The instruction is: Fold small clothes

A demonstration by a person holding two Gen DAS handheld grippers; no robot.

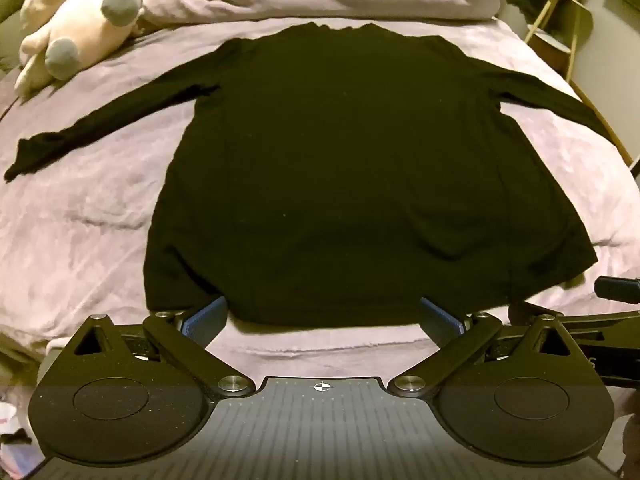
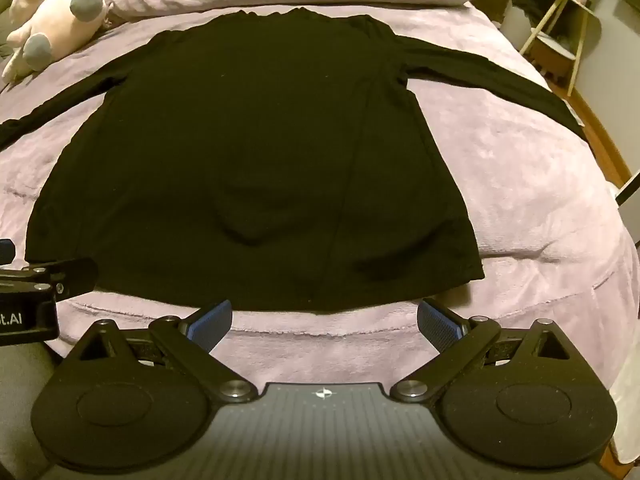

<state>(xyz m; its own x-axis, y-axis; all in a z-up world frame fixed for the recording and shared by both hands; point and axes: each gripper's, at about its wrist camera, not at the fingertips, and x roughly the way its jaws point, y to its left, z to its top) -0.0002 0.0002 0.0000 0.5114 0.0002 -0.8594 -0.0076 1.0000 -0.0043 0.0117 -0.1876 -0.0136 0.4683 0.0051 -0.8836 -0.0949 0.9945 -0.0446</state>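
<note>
Blue-padded fingers (image 1: 206, 320) of the left gripper (image 1: 323, 318) stand spread wide with nothing between them, and in the left wrist view their tips overlap the near hem of the black long-sleeved top (image 1: 344, 168); whether they touch the cloth I cannot tell. Fingers (image 2: 438, 322) of the right gripper (image 2: 325, 320) are equally wide and empty, and lie just short of the hem over bare purple blanket (image 2: 540, 200).

That top lies flat on the bed, hem toward the cameras, neck away, sleeves spread to either side.

Risks, as I judge them: the plush blanket may be pinched with the thin fabric and lifted along with it; a grip on one layer only would let the back sag and skew the fold; black on dim light hides the hem and seams.

Only the left view shows the whole left sleeve and its cuff (image 1: 24, 160), near a plush toy (image 1: 80, 28). Only the right view shows the right sleeve (image 2: 500, 76) running toward the bed edge, and a gap between fingers and hem.
</note>
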